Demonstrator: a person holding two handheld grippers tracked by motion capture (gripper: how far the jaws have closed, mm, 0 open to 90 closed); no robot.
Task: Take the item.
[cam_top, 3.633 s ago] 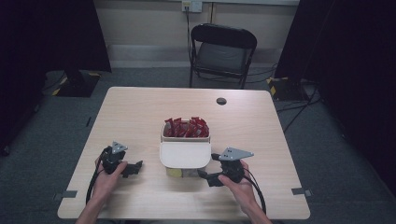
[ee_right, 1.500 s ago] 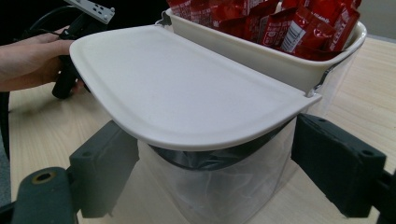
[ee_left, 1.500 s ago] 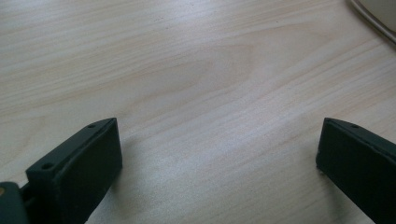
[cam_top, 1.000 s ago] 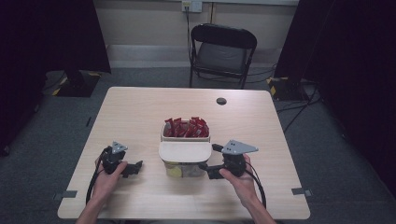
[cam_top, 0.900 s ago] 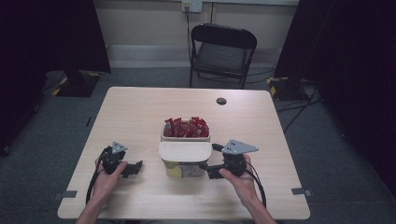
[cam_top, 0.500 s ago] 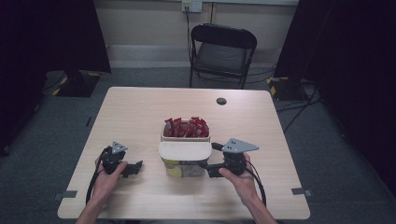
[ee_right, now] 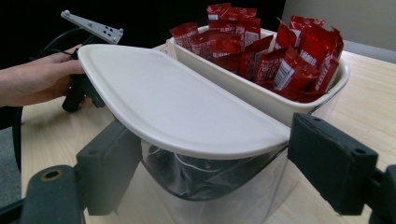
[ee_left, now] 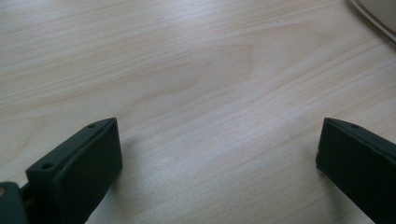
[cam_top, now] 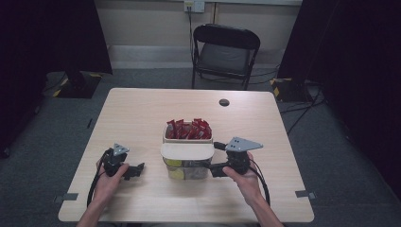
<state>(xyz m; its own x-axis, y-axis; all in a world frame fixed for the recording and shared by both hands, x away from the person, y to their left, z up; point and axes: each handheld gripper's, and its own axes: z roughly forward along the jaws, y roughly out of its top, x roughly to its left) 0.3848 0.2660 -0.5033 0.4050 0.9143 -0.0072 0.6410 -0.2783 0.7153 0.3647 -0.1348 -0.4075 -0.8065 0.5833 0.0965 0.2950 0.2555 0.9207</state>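
Right gripper (cam_top: 218,169) wide, straddling clear container (ee_right: 219,186) under white lid (cam_top: 187,151) (lined up for a grab?) | container near desk's front edge | left gripper (cam_top: 137,170) wide, idle.

Pale wooden table (cam_top: 142,113); on it a clear lidded container (cam_top: 187,163), sachet tray (cam_top: 187,138), black disc (cam_top: 224,102).

Even overhead light brightens the table (cam_top: 142,118) while the room's edges sink into darkness, and the close jaws look soft and blurred.
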